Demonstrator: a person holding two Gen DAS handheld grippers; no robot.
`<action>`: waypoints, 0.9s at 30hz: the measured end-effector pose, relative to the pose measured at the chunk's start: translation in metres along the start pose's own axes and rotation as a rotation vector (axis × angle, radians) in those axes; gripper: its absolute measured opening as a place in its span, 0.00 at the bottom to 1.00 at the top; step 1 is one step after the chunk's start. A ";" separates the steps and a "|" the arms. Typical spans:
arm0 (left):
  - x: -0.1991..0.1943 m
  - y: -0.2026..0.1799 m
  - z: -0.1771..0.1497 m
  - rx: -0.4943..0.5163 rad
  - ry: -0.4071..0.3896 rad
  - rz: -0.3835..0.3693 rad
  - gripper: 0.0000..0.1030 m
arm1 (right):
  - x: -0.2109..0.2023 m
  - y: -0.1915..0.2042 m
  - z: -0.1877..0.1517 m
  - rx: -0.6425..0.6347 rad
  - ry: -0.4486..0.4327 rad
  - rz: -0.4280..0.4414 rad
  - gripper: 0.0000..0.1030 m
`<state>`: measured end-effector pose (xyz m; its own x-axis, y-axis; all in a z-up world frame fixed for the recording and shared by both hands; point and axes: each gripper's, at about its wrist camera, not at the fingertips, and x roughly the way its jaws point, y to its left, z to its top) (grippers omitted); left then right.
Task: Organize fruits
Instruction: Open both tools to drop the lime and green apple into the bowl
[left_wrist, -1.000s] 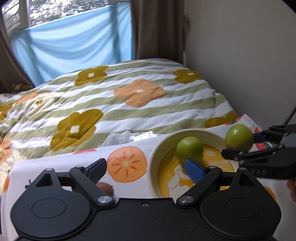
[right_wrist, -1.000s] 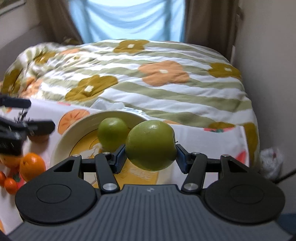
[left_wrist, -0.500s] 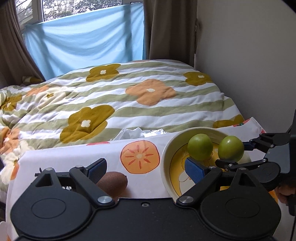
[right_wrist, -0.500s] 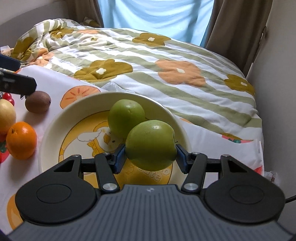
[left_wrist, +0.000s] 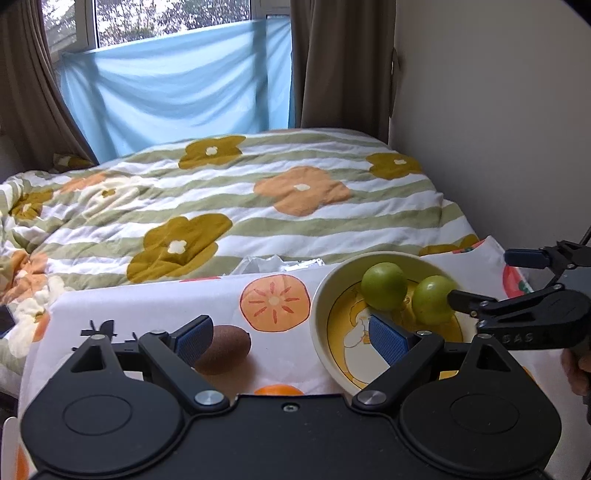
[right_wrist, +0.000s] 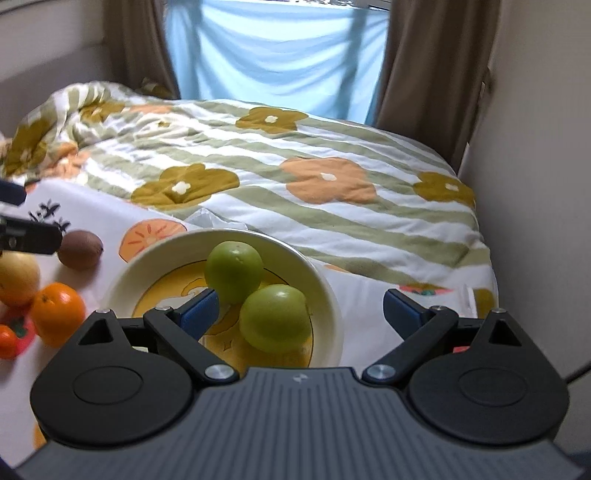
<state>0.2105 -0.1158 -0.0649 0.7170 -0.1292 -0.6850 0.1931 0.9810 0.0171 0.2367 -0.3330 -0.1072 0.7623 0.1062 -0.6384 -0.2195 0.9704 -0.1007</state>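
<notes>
- Two green fruits lie in the bowl (right_wrist: 334, 295), touching: the nearer green fruit (right_wrist: 274, 318) at lower centre of the right wrist view, the farther green fruit (right_wrist: 234, 270) just above and left of it.
- The right gripper (right_wrist: 299, 308) stands with fingers spread wide; the nearer fruit sits between them, free of both pads.
- Judgement: the placing step appears complete. A clean withdrawal calls for lifting straight back, keeping the left pad clear of the fruits so neither rolls.
- The left gripper (left_wrist: 291, 338) is likewise spread and empty, low in the left wrist view; the kiwi (left_wrist: 223, 349) lies just beside its left finger, the bowl rim near its right.
- At the left edge of the right wrist view lie an orange (right_wrist: 57, 314) and a yellow fruit (right_wrist: 16, 277), not yet sorted.
- Obstruction: the bowl rim is raised, and both grippers work close together over the fruit-print cloth (left_wrist: 147, 306).
- A striped floral bedcover (right_wrist: 295, 177) fills the background.
</notes>
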 end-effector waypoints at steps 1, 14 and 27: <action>-0.006 -0.001 -0.002 -0.002 -0.008 0.005 0.91 | -0.007 -0.002 0.000 0.014 0.001 0.001 1.00; -0.101 -0.004 -0.045 -0.077 -0.124 0.107 0.97 | -0.100 -0.002 -0.001 0.148 -0.005 0.071 1.00; -0.151 0.037 -0.080 -0.146 -0.143 0.247 0.98 | -0.139 0.047 -0.001 0.141 -0.047 0.167 1.00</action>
<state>0.0553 -0.0484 -0.0192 0.8190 0.1065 -0.5638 -0.0891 0.9943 0.0584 0.1195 -0.3022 -0.0242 0.7507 0.2752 -0.6006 -0.2609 0.9587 0.1132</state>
